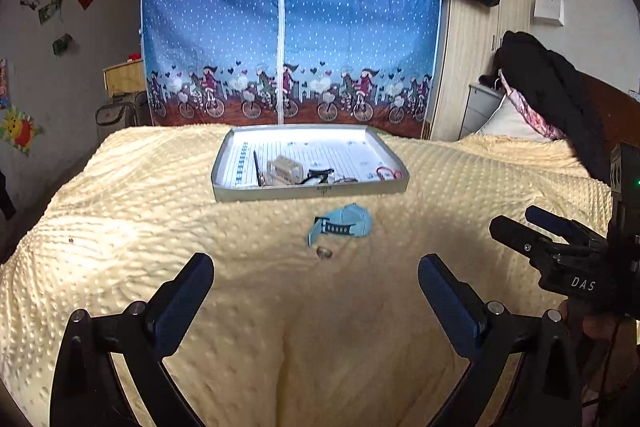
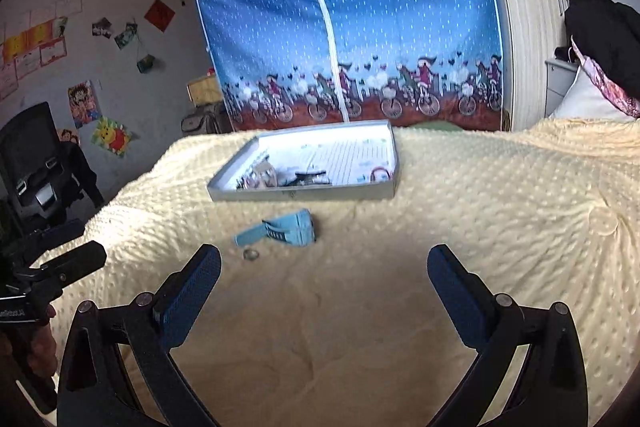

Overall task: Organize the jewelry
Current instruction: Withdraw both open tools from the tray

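The job looks partly done: several pieces, among them a dark strap and a red bracelet (image 1: 387, 172), already lie along the near wall of the shallow tin tray (image 1: 308, 190) at the far edge of the yellow bedspread (image 1: 132, 227). A light blue watch (image 1: 342, 225) and a small ring (image 1: 324, 252) lie just beside each other on the bedspread, in front of the tray. The left gripper (image 1: 316, 283) and right gripper (image 2: 324, 275) both hover spread wide and empty.

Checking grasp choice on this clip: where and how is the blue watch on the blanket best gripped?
Probably the strap, not the body. The blue watch lies flat on the soft blanket, its strap trailing left beside the ring. Come from above with the open left gripper, fingers across the narrow strap.
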The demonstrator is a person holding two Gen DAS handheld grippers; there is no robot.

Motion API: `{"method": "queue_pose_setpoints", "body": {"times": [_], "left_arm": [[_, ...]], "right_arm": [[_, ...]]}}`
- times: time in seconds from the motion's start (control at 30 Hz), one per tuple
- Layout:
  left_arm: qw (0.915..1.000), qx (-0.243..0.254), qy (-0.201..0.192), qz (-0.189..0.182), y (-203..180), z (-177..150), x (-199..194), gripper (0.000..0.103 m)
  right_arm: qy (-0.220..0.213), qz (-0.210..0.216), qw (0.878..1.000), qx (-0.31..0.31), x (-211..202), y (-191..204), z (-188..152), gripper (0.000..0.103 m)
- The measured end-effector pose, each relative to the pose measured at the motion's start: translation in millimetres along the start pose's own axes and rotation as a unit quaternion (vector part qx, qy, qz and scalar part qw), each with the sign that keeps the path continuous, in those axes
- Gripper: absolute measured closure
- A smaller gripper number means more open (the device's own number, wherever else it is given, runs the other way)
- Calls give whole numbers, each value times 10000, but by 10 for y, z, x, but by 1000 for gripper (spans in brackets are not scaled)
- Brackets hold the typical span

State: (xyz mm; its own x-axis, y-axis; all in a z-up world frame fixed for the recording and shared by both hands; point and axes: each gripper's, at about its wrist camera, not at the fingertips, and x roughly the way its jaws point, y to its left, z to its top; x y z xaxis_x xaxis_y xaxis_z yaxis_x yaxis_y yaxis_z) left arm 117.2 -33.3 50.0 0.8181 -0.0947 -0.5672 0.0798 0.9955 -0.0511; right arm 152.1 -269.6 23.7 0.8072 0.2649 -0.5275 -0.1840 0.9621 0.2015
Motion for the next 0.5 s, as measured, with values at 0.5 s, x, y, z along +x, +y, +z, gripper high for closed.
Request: {"method": "queue_pose_setpoints", "body": {"times": [0.5], "left_arm": [[9969, -202, 732, 189, 93, -242, 397, 0]], "right_arm": [[510, -12, 9986, -129, 310, 128, -197, 2]]}}
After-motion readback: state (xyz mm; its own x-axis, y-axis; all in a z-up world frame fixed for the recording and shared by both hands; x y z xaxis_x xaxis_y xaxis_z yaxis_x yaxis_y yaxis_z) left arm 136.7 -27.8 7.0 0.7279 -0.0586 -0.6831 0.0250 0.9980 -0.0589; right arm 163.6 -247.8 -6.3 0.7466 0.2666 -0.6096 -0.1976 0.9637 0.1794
